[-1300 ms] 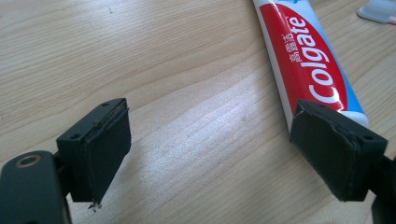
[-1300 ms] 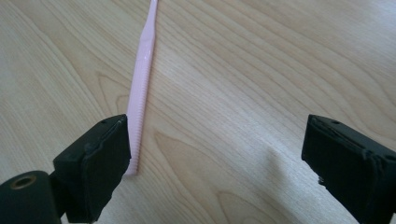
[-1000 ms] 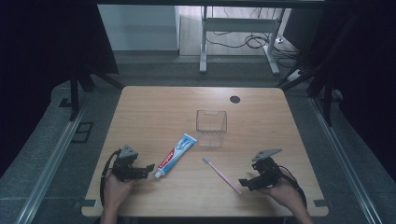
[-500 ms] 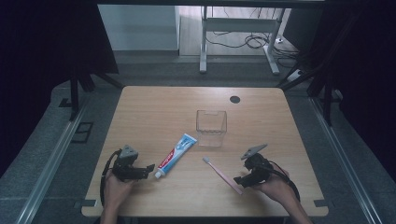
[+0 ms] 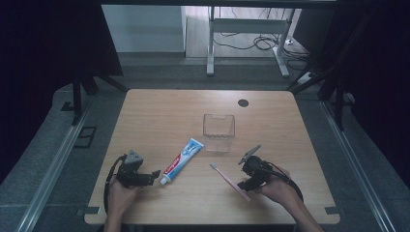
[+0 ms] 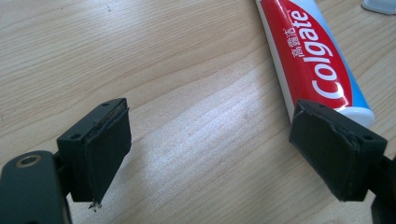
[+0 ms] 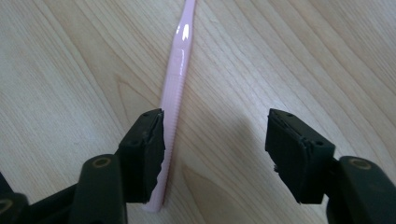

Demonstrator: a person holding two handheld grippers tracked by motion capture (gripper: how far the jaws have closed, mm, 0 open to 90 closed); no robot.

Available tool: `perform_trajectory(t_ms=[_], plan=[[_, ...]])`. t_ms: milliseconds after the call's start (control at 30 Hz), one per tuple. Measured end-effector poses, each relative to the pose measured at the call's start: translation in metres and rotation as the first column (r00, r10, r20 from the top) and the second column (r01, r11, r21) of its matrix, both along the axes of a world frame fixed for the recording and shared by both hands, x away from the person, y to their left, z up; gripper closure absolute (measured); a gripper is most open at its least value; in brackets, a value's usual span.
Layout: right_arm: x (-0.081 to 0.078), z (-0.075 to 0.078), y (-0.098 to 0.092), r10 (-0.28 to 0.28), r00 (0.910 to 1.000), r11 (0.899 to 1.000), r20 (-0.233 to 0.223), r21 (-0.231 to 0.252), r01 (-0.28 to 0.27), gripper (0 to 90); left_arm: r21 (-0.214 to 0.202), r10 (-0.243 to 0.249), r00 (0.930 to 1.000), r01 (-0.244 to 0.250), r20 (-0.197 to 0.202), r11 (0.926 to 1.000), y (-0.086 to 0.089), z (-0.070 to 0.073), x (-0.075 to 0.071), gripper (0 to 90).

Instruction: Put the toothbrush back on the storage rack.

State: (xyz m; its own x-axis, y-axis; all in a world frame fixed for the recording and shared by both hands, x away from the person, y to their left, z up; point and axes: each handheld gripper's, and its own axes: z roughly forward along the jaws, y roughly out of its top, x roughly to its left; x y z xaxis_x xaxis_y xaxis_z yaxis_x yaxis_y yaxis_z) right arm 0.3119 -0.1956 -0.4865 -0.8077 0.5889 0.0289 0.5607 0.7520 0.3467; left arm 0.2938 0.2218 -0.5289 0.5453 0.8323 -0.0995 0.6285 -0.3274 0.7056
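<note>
A pink toothbrush [image 5: 228, 177] lies flat on the wooden table, bristle end toward the far left. My right gripper [image 5: 243, 179] is at its handle end. In the right gripper view the handle [image 7: 175, 79] runs between the jaws, right beside the left pad [image 7: 148, 154], with a wide gap to the other pad. The jaws have just been closing and do not pinch the handle, so my right gripper [image 7: 215, 149] is open. A red, white and blue toothpaste tube [image 5: 183, 160] lies to the left. My left gripper [image 5: 153, 176] is open beside its cap end [image 6: 313, 60], with bare table between its pads [image 6: 107, 140].
A clear square plastic box [image 5: 218, 133] stands past the tube and brush, near the table's middle. A dark round hole [image 5: 243, 103] sits near the far edge. The table's front edge [image 5: 208, 221] is just under both hands.
My right gripper has moved left to the toothbrush handle, and its jaws have narrowed around it. The left gripper, tube and box have stayed where they were.
</note>
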Motion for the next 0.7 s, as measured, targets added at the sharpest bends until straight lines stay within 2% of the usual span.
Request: perform_trajectory(t_ms=[233, 433, 700], plan=[[0.005, 0.0, 0.017, 0.045, 0.9986, 0.998, -0.026, -0.052, -0.046, 47.8, 0.009, 0.012, 0.9998, -0.012, 0.017, 0.9999, 0.0, 0.001, -0.001, 13.2], [0.009, -0.002, 0.034, 0.088, 0.9935, 0.991, -0.072, -0.089, -0.095, 55.1, 0.024, 0.01, 0.9996, -0.01, 0.028, 0.9996, 0.0, 0.002, -0.001, 13.2], [0.012, -0.007, 0.049, 0.11, 0.9906, 0.983, -0.082, -0.142, -0.12, 62.2, 0.036, 0.005, 0.9996, -0.006, 0.026, 0.9993, -0.001, 0.001, 0.0, 13.3]])
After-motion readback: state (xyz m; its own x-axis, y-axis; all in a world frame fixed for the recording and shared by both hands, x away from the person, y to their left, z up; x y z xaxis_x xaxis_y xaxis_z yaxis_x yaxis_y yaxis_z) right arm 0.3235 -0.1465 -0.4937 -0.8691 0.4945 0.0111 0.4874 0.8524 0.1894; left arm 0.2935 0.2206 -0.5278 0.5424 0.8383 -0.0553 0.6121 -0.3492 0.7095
